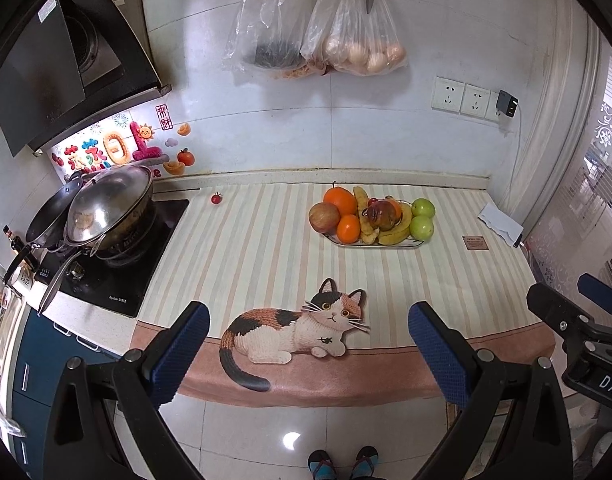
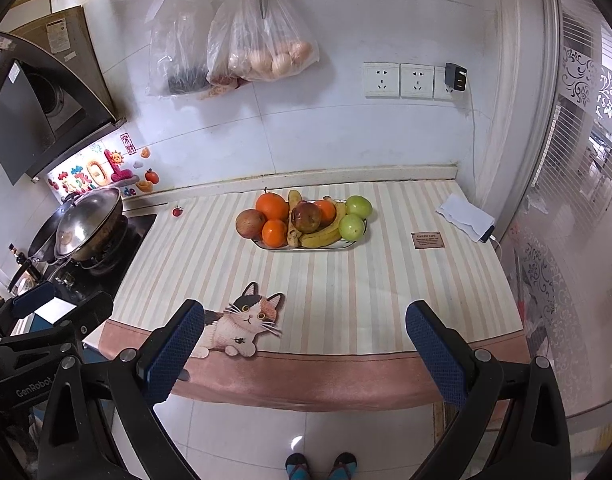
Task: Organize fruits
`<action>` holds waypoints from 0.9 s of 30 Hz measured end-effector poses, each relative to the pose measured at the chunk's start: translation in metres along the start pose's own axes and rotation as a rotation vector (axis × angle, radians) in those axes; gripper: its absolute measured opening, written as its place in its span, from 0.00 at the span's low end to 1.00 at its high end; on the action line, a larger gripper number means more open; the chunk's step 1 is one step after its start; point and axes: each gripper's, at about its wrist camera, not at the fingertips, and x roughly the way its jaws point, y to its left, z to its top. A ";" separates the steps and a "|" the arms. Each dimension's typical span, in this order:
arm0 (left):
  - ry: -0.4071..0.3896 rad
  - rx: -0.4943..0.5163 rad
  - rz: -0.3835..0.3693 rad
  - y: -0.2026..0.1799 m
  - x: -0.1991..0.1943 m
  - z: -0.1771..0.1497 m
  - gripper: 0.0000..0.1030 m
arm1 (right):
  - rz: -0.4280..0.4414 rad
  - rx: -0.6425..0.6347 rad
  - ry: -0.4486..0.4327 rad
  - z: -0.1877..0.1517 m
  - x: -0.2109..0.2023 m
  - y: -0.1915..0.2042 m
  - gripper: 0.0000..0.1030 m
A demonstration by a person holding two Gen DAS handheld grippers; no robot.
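A white plate [image 1: 413,244] [image 2: 266,245] at the back of the striped counter cloth holds oranges [image 1: 340,200] [image 2: 272,205], bananas [image 1: 397,234] [image 2: 321,239], two green apples [image 1: 422,218] [image 2: 351,227], a reddish apple [image 1: 324,217] [image 2: 250,222] and a dark fruit [image 1: 381,213] [image 2: 306,217]. A small cherry tomato [image 1: 216,199] [image 2: 177,211] lies alone on the cloth, left of the plate near the stove. My left gripper [image 1: 307,350] and my right gripper [image 2: 306,350] are both open and empty, held off the counter's front edge, far from the fruit.
A stove with a lidded wok [image 1: 106,208] [image 2: 88,222] stands at the left. Bags of eggs [image 1: 361,40] [image 2: 266,48] and scissors hang on the back wall. A folded white cloth [image 1: 501,224] [image 2: 463,216] and a small brown card [image 1: 474,242] [image 2: 427,240] lie at the right.
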 end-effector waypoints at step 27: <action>-0.010 -0.010 0.011 -0.004 -0.006 0.005 0.99 | -0.008 0.001 -0.011 0.006 -0.003 0.003 1.00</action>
